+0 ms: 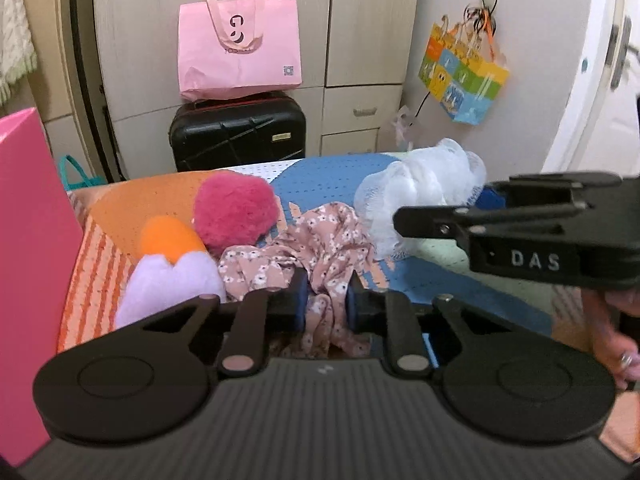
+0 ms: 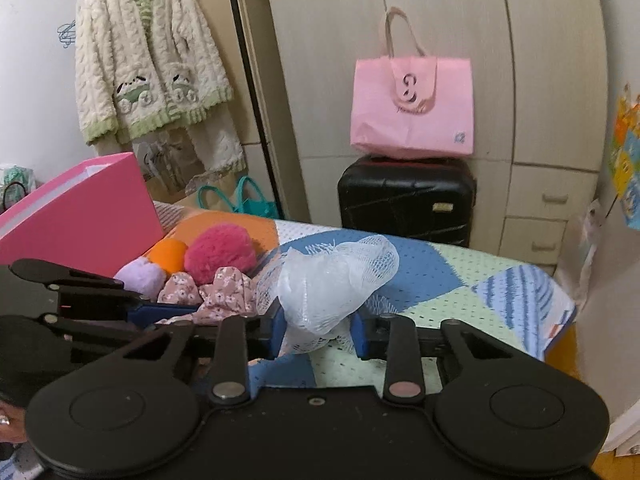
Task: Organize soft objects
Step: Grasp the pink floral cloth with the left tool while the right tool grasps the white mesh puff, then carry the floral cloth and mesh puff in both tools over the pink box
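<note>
We think the main risk is with the floral cloth (image 1: 304,256). Our left gripper (image 1: 326,306) has its jaws closed on only a narrow fold of it, near the front edge of the bed (image 1: 440,280). The rest of the cloth lies loose in a heap toward the middle and touches the pink fluffy ball (image 1: 234,210) and the purple plush toy (image 1: 168,284). If we lift now, the thin fold could slip out of the pads, or the hanging part could drag these toys along the cover.

The second risk is the white mesh sponge (image 2: 332,276). Our right gripper (image 2: 318,330) is closed on its lower part, also near the front edge and to the right of the cloth. The mesh is springy and open, so it may catch on a pad when we let it go, or the bigger upper part may pull free.

The two grippers are close together, and the right one crosses in front of the left view, so we could knock them together on the way to the pink box (image 2: 80,216) at the left edge of the bed. We take this box for the target, but we cannot see inside it.

Both grippers point forward and slightly down over the bed. At the lower right of the left view, part of a hand (image 1: 616,340) holds the right gripper.
</note>
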`<state>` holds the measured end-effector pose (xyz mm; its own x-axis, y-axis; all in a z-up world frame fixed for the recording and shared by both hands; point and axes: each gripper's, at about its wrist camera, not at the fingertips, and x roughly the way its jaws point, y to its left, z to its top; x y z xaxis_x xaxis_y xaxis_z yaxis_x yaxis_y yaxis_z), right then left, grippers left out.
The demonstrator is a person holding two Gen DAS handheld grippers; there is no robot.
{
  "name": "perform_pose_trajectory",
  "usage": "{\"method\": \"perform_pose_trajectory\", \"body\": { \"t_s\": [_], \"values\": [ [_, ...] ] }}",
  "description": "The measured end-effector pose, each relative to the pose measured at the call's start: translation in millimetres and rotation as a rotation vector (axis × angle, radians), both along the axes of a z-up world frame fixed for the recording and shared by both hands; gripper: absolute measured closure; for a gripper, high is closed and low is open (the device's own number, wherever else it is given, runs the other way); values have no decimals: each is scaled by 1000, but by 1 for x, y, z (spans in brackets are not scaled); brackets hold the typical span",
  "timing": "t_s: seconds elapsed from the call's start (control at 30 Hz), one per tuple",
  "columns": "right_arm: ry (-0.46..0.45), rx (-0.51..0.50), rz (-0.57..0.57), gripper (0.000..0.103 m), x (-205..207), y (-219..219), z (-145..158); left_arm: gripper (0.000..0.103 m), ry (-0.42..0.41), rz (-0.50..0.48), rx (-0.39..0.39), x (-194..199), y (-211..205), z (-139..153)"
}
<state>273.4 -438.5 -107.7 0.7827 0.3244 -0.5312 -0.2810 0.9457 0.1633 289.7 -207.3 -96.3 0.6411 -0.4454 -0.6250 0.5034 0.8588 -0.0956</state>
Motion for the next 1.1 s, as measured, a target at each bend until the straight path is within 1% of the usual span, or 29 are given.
{"method": "perform_pose_trajectory", "body": {
  "t_s": [0.27, 0.37, 0.53, 0.63, 0.7, 0.77, 0.83, 0.87, 0.9, 0.93, 0.97, 1.03, 1.07, 1.1],
  "values": [
    [-2, 13, -49, 66, -30, -5, 10, 87, -18, -30, -108, -17, 11, 13],
    [-8, 15, -50, 65, -42, -3, 14, 87, -24, -37, -151, -25, 15, 18],
    [-26, 22, -76, 65, -65, -1, 21, 89, -48, -50, -228, -39, 27, 29],
    [-20, 18, -90, 65, -75, 2, 25, 90, -26, -55, -262, -43, 33, 34],
    [-13, 13, -105, 65, -82, 1, 26, 90, -12, -79, -259, -45, 33, 35],
    [-6, 0, -128, 65, -87, 1, 25, 89, -35, -91, -212, -47, 29, 35],
    [-4, -21, -166, 65, -91, -2, 25, 82, -61, -101, -141, -48, 21, 34],
    [-9, -29, -178, 65, -93, -4, 25, 70, -75, -101, -108, -48, 17, 33],
    [-14, -33, -186, 65, -96, -6, 25, 53, -96, -103, -73, -48, 12, 32],
    [-16, -31, -192, 65, -97, -8, 25, 45, -115, -99, -52, -48, 10, 33],
    [-15, -25, -194, 65, -97, -11, 25, 33, -139, -92, -31, -47, 7, 33],
    [-19, -16, -194, 65, -97, -14, 25, 23, -178, -73, 3, -45, 0, 32],
    [-24, -13, -193, 65, -97, -16, 25, 14, -184, -77, 27, -43, -5, 32],
    [-28, -12, -192, 65, -96, -16, 26, 10, -183, -86, 59, -39, -12, 29]
  ]
}}
